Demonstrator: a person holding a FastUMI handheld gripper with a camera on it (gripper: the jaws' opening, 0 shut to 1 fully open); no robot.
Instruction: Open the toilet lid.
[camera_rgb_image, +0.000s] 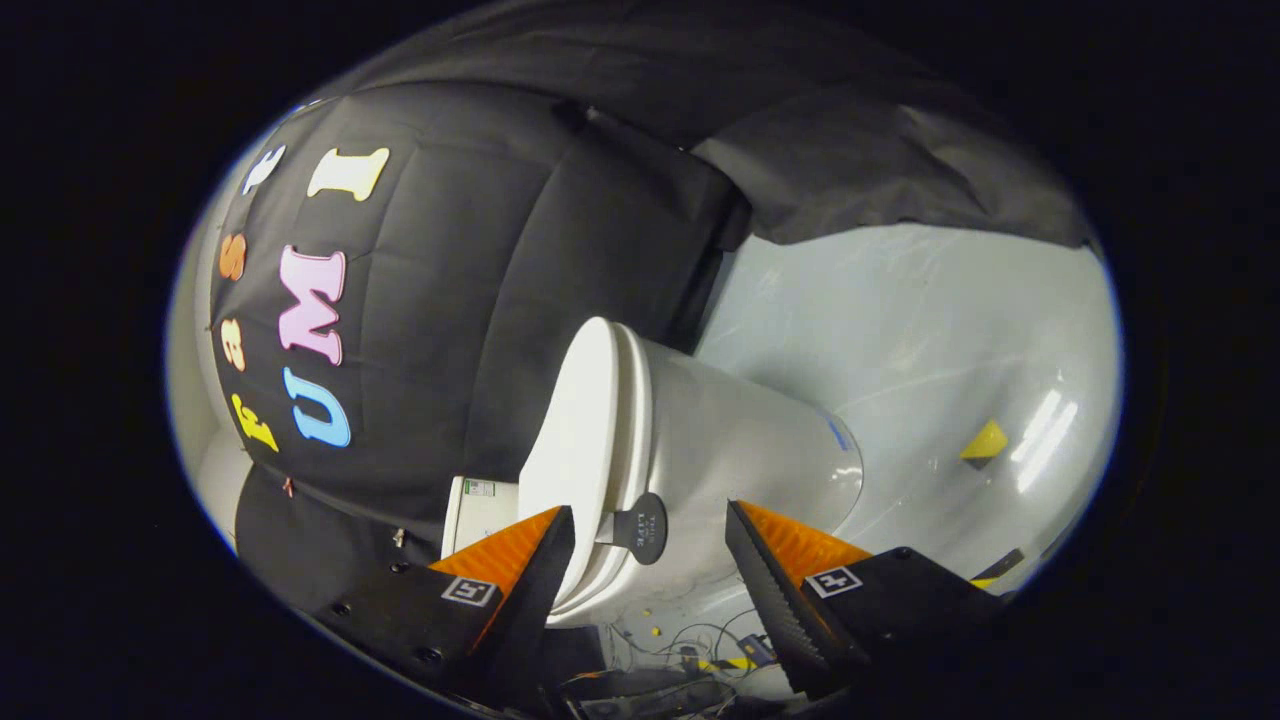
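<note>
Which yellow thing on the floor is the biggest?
The yellow wedge, alone on the shiny floor beside the toilet. The yellow specks near the open jaws, which flank the dark tab, are tiny.

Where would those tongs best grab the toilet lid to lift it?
By the dark round tab sticking out from the lid's front edge. It juts clear of the toilet bowl, so the open tongs, already straddling it, could probably come straight on and pinch it flat.

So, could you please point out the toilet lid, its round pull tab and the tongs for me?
toilet lid (580, 440): gripper view, on its broad flat face.
round pull tab (642, 527): gripper view, on the dark disc's middle.
tongs (650, 535): gripper view, midway between the open tips.
</note>
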